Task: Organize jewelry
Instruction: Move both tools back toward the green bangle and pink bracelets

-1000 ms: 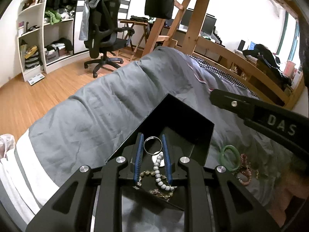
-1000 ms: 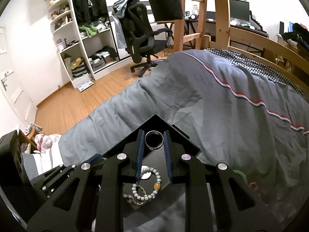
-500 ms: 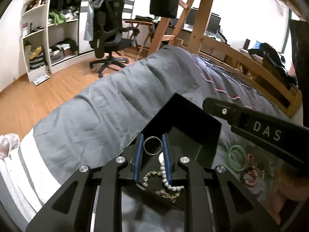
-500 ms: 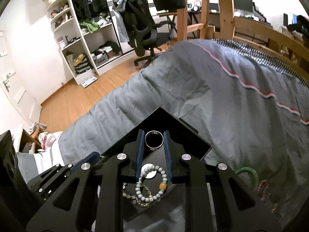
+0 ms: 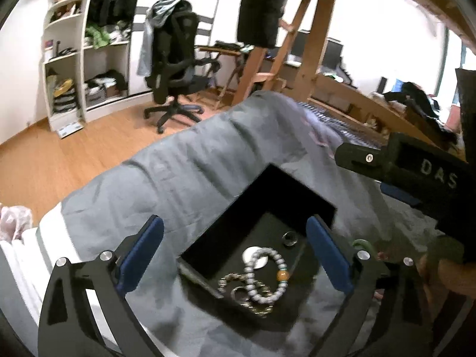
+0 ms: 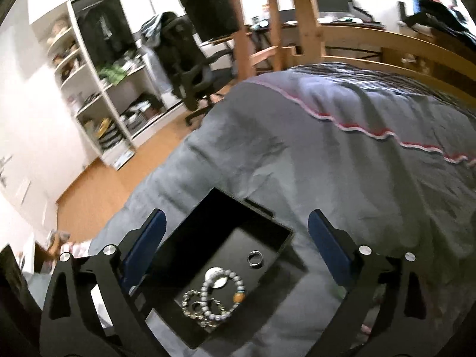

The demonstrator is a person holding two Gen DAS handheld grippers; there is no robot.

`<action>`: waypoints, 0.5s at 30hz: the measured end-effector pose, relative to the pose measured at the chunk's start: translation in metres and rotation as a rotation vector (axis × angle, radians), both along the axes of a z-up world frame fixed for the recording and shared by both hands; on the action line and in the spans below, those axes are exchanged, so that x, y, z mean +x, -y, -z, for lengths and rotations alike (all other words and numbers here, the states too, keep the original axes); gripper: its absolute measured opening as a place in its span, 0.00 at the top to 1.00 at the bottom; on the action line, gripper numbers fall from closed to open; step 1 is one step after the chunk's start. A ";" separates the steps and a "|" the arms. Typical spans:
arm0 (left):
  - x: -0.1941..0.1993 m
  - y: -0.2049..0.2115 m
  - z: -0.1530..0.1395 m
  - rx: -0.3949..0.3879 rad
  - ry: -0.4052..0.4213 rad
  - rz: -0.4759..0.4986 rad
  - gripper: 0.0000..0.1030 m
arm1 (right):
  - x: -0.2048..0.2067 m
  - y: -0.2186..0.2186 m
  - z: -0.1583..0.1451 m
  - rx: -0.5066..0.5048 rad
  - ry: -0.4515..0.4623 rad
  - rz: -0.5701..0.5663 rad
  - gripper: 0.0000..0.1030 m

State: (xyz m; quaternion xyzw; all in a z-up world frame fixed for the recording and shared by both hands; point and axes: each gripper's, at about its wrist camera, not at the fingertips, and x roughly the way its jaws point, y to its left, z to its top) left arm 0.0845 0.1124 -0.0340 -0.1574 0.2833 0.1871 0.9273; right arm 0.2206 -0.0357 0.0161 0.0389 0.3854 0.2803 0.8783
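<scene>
An open black box (image 5: 285, 184) rests on the grey bedcover. On its floor lie a silver ring (image 5: 290, 239), a pale bead bracelet (image 5: 267, 279) and a gold chain (image 5: 235, 285). My left gripper (image 5: 235, 253) hovers over the box, its jaws opening wide with nothing pressed between the blue pads. In the right wrist view the same box (image 6: 253, 208) shows the ring (image 6: 255, 258), bracelet (image 6: 221, 291) and chain (image 6: 193, 303). My right gripper (image 6: 238, 247) is above it, jaws also opening, holding nothing.
A green bangle (image 5: 361, 244) lies on the cover right of the box, partly behind my finger. The right gripper's body (image 5: 416, 172) crosses the upper right. Beyond the bed are a wooden bed frame (image 6: 372, 38), an office chair (image 5: 175, 68) and shelves (image 5: 68, 68).
Both grippers went from nearly shut, each with a silver ring between its pads, to wide open. A ring now lies on the box floor. The right hand shifted and rolled slightly.
</scene>
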 end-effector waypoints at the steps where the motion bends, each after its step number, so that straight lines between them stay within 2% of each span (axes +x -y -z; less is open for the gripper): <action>1: 0.001 0.004 -0.001 0.010 0.002 0.019 0.07 | 0.001 0.008 -0.001 -0.006 0.005 0.032 0.04; 10: 0.004 0.044 -0.004 0.064 0.038 0.210 0.06 | -0.004 0.082 -0.014 -0.066 0.044 0.146 0.04; 15: 0.004 0.066 -0.001 0.067 0.048 0.300 0.06 | -0.012 0.133 -0.026 -0.065 0.059 0.215 0.04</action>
